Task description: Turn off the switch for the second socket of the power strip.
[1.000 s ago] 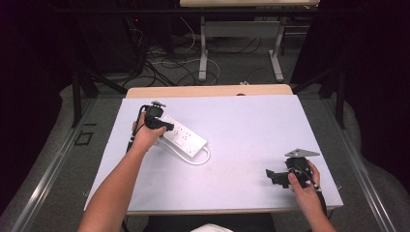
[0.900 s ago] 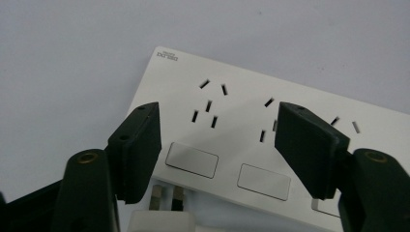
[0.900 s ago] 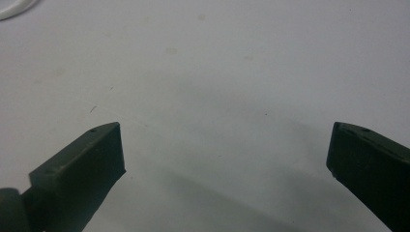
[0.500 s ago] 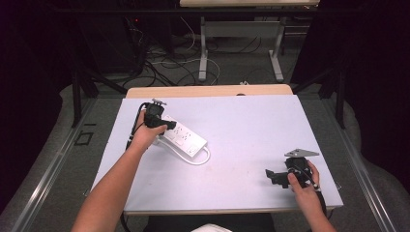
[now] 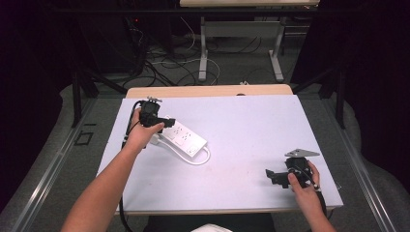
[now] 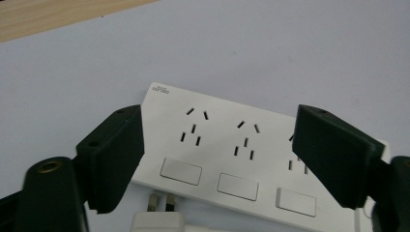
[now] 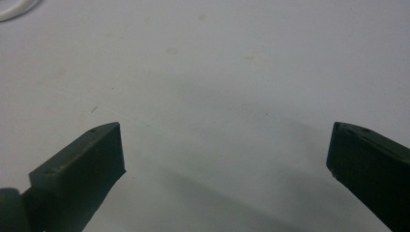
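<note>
A: Left hand-held gripper over the near-left end of the white power strip, on the left half of the worktop. Jaws spread wide, just been opening, nothing pinched between them.

B: Seen along its own jaws, same story: power strip straight ahead and below, pads standing off either side, no contact with the casing. Three socket groups and three rocker switches in a row.

A: And the plug?

B: White plug lying at the bottom edge of that view, prongs bare, just short of the strip's near side. Not inserted in any socket. White cord looped off the strip's other end.

A: Long axis of the strip?

B: Diagonal in the high view, from upper left down toward the middle of the worktop. Crosswise to the left jaws in the left gripper view, so the opening spans along its length, not across its narrow width. Probably needs a turn of the wrist for a grasp of the body; plug closer in, likely the easier pick.

A: Right hand-held gripper?

B: Well apart, near the worktop's front right corner. Jaws spread too, bare worktop between them, nothing held. Only a sliver of white cord at the top left of its view.

A: So nearer hand?

B: Left, by far. Strip right beneath it; right hand across most of the worktop.
</note>
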Action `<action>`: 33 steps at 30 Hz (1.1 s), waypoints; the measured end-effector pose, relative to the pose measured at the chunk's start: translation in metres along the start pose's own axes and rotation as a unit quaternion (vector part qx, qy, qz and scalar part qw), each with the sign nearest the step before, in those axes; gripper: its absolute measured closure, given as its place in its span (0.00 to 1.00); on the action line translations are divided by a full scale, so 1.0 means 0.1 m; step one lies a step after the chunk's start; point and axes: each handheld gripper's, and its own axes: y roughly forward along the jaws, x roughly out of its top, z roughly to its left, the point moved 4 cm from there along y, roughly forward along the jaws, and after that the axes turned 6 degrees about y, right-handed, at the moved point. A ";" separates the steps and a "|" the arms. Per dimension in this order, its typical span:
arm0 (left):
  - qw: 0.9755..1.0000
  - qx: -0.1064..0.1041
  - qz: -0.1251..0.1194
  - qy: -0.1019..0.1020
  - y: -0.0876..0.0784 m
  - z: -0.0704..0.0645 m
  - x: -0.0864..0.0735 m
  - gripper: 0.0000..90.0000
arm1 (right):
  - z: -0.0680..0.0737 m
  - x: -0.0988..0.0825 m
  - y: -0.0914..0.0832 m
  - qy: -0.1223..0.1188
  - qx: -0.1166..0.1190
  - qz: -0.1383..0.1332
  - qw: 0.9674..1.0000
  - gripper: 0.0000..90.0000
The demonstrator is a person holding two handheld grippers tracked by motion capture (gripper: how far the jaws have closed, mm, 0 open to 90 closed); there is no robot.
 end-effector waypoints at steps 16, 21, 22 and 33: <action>0.999 -0.034 -0.032 -0.005 -0.29 -0.14 -0.06 0.01 | 0.00 0.00 -0.01 0.002 -0.001 -0.004 1.000 0.00; 0.998 -0.038 -0.040 -0.006 -0.37 -0.19 -0.12 0.01 | 0.00 0.01 -0.01 0.002 -0.001 -0.005 1.000 0.00; 0.998 -0.037 -0.042 -0.006 -0.39 -0.19 -0.13 0.01 | 0.00 0.01 -0.01 0.001 -0.001 -0.005 1.000 0.00; 0.998 -0.024 -0.059 -0.007 -0.61 -0.22 -0.30 0.01 | 0.00 0.01 -0.02 0.001 -0.001 -0.005 1.000 0.00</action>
